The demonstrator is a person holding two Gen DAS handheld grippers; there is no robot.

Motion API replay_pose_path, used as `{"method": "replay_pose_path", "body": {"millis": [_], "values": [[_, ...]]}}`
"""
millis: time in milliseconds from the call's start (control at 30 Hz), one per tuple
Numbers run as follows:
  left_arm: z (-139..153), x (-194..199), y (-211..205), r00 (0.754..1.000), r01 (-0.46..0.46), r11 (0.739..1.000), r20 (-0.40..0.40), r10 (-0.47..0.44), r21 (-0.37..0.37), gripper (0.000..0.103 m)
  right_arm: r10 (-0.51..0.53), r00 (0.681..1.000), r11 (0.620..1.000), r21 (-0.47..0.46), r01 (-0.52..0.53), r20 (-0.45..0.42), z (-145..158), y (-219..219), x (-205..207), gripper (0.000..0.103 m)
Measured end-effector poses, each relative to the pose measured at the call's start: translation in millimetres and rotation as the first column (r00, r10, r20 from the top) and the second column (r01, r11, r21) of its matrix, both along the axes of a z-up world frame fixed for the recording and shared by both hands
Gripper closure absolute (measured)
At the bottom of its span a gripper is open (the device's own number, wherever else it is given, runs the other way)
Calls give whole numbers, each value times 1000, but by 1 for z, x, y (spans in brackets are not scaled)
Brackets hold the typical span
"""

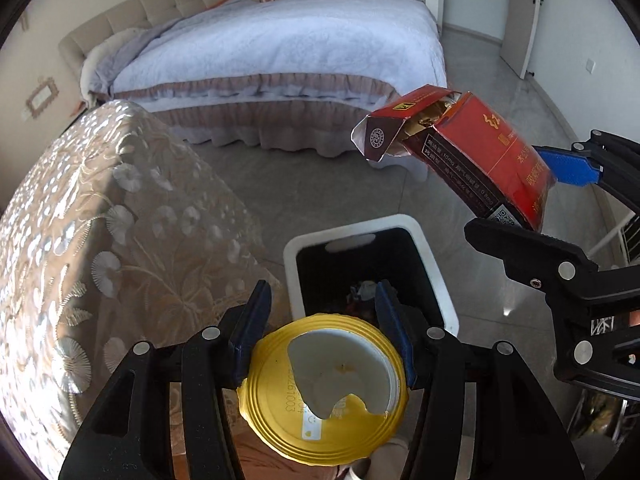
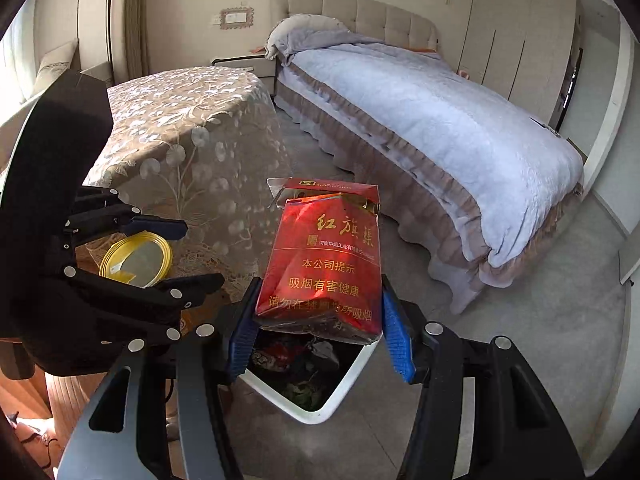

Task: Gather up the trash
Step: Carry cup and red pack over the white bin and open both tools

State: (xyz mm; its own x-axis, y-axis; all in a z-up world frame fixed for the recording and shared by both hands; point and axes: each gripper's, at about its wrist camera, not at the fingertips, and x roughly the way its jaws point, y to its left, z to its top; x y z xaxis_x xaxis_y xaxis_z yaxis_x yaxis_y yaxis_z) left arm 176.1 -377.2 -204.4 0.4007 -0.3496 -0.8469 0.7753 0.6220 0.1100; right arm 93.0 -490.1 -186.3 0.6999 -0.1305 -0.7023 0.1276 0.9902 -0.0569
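My left gripper (image 1: 324, 320) is shut on a round yellow lid (image 1: 320, 392) with a torn white seal, held above the near edge of a white trash bin (image 1: 436, 276). The lid also shows in the right wrist view (image 2: 136, 260), in the left gripper (image 2: 188, 252). My right gripper (image 2: 320, 336) is shut on a red cigarette pack (image 2: 324, 264) with its top flap open, held over the bin (image 2: 344, 396). In the left wrist view the pack (image 1: 476, 156) hangs above and right of the bin, in the right gripper (image 1: 524, 196). The bin holds several scraps.
A table with a beige embroidered cloth (image 1: 100, 248) stands left of the bin, also in the right wrist view (image 2: 188, 128). A bed with a pale blue cover (image 1: 280, 48) lies beyond. Grey floor (image 1: 320, 188) surrounds the bin. A door (image 1: 524, 8) is at the far right.
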Motion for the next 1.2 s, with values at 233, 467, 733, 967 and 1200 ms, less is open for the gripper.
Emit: {"method": "replay_pose_path", "body": {"millis": [233, 467, 733, 967, 1200], "values": [[-60, 26, -29, 989, 90, 991, -123, -78, 96, 50, 25, 991, 999, -32, -29, -132, -56, -9, 29, 46], [-118, 53, -51, 963, 124, 981, -258, -83, 148, 50, 71, 967, 997, -12, -76, -243, -110, -19, 41, 46], [-154, 54, -56, 942, 165, 964, -323, -92, 208, 49, 126, 938, 992, 15, -128, -324, -148, -18, 51, 46], [-170, 54, -59, 934, 169, 953, -350, -74, 250, 49, 159, 924, 986, 6, -167, -349, -166, -17, 54, 46], [-171, 63, -60, 941, 114, 970, -336, -35, 217, 7, 149, 904, 970, -116, -212, -400, -181, -15, 51, 3]]}}
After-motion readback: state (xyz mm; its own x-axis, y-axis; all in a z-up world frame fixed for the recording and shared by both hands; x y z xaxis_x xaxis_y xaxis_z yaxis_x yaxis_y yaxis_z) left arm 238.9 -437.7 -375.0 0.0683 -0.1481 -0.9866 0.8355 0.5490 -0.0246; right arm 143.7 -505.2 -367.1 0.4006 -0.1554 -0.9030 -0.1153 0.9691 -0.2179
